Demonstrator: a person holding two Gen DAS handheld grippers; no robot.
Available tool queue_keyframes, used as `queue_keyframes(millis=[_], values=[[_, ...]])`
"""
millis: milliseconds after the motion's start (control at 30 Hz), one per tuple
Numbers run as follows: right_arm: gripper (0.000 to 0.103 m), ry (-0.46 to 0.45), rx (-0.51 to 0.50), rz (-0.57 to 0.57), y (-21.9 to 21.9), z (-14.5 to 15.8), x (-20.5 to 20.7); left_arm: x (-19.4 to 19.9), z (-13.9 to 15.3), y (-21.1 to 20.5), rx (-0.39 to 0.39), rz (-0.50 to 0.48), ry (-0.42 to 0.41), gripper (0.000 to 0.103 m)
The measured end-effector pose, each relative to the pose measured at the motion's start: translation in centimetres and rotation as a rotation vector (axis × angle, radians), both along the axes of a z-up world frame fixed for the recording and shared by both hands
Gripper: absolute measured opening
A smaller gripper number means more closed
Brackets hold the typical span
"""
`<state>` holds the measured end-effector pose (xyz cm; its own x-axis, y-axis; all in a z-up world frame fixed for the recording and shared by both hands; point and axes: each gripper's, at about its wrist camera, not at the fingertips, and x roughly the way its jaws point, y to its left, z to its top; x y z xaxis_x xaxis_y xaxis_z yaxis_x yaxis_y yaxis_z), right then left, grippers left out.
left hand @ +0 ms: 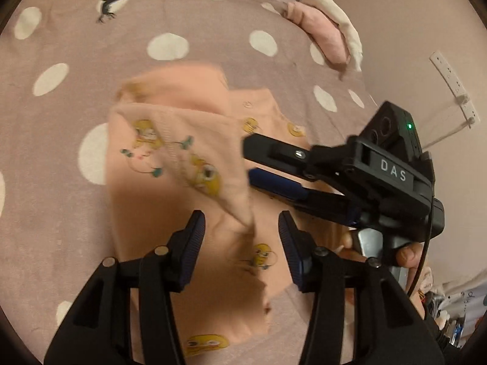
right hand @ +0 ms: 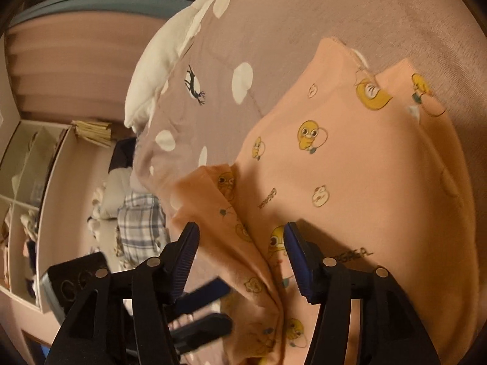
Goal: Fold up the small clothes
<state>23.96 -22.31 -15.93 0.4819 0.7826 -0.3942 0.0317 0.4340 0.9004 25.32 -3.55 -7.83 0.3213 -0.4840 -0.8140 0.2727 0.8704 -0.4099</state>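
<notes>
A: What is the garment (left hand: 188, 164) looking like?

B: It is a small peach piece of clothing printed with yellow cartoon ducks, lying on a bed cover (left hand: 91, 60) that is dusty pink with white dots. In the left wrist view it is sitting at the centre, with one flap folded over and blurred, its corner hanging down toward 6 o'clock. In the right wrist view the garment (right hand: 350, 158) is filling the frame from the centre out to 3 o'clock, with a rumpled fold running down toward 6 o'clock.

A: And the left claw (left hand: 242, 234)?

B: Its fingers are standing spread apart. The corner of the flap is hanging between them, but the pads are not pressing on it.

A: The right claw (right hand: 242, 243)?

B: Also spread, with the rumpled fold lying between its fingers and nothing pinched. In the left wrist view the right claw (left hand: 258, 164) is reaching in from 3 o'clock over the garment, rolled on its side with one finger above the other.

A: Any hand showing?

B: A hand (left hand: 404, 254) is gripping that claw's handle near 4 o'clock.
</notes>
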Motion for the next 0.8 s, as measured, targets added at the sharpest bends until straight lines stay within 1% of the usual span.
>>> queue_keyframes(millis=[100,200,233,300,433,500,533,600,633,667,733,800], values=[[0.058,-0.006,-0.039,0.028,1.0,0.1,0.6,-0.7,-0.1,2.5,-0.024,0.054,0.001,0.05],[0.059,0.002,-0.131,0.06,2.2,0.3,1.1,-2.0,-0.4,5.2,-0.038,0.104,0.008,0.05],[0.059,0.0,-0.144,0.058,2.3,0.4,1.2,-2.4,-0.6,6.1,-0.041,0.125,0.016,0.05],[0.059,0.001,-0.139,0.043,2.1,0.4,1.1,-3.0,-1.0,7.4,-0.041,0.152,0.024,0.05],[0.059,0.028,-0.078,-0.054,0.4,0.0,0.5,-4.2,-1.5,9.3,-0.027,0.181,0.031,0.05],[0.061,0.014,-0.063,-0.053,0.0,0.1,0.0,-4.6,-1.7,10.0,-0.039,0.194,0.037,0.05],[0.065,0.003,-0.069,-0.037,0.1,0.2,-0.2,-4.7,-1.7,10.3,-0.048,0.201,0.038,0.05],[0.067,-0.014,-0.125,0.019,0.9,0.7,-0.4,-4.8,-1.7,10.6,-0.06,0.208,0.036,0.05],[0.067,-0.017,-0.151,0.033,1.4,0.8,-0.3,-4.9,-1.6,10.5,-0.065,0.21,0.031,0.05],[0.067,-0.013,-0.201,0.052,2.1,0.9,-0.1,-4.9,-1.5,10.5,-0.067,0.211,0.028,0.05],[0.067,-0.017,-0.251,0.066,3.1,1.0,0.5,-5.1,-1.2,10.2,-0.064,0.209,0.015,0.05],[0.066,-0.057,-0.306,0.093,4.5,1.4,1.2,-5.5,-0.9,9.8,-0.05,0.201,-0.001,0.05]])
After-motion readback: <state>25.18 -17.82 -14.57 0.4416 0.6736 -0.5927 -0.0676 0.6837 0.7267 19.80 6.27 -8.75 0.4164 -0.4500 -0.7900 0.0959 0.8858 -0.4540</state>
